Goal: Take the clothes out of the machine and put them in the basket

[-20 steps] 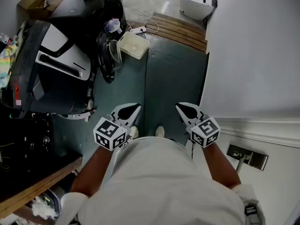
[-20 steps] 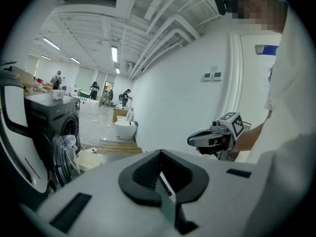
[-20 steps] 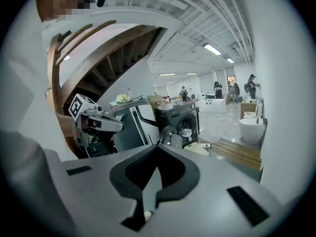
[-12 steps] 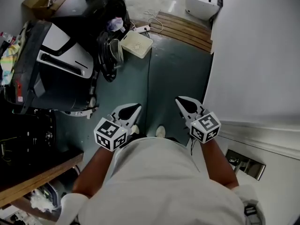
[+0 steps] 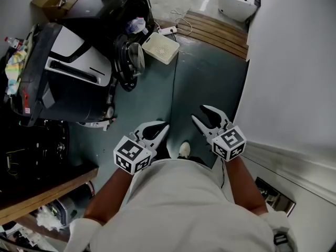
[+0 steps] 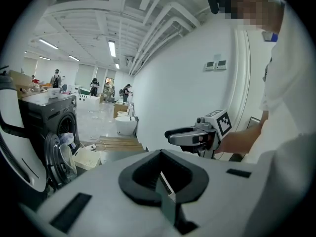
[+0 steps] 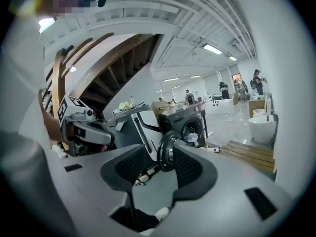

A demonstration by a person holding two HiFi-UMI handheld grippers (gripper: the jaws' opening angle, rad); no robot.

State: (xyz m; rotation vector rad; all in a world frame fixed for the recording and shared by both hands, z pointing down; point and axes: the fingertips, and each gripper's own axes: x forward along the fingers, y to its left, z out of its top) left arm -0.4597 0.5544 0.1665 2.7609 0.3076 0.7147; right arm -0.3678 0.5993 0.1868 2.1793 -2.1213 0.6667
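Hovering over floor [image 5: 195,80] — left gripper [image 5: 164,127] closed, right gripper [image 5: 198,113] parted (empty).

Glossy dark machine [image 5: 110,14], perforated white plastic basket [image 5: 163,47], slatted wood step [image 5: 218,31], smooth matt floor [image 5: 205,83].

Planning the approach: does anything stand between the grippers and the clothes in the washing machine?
The floor between is open. Only the machine's open door juts out on the near side of the opening that holds the clothes. The basket sits beside that door.
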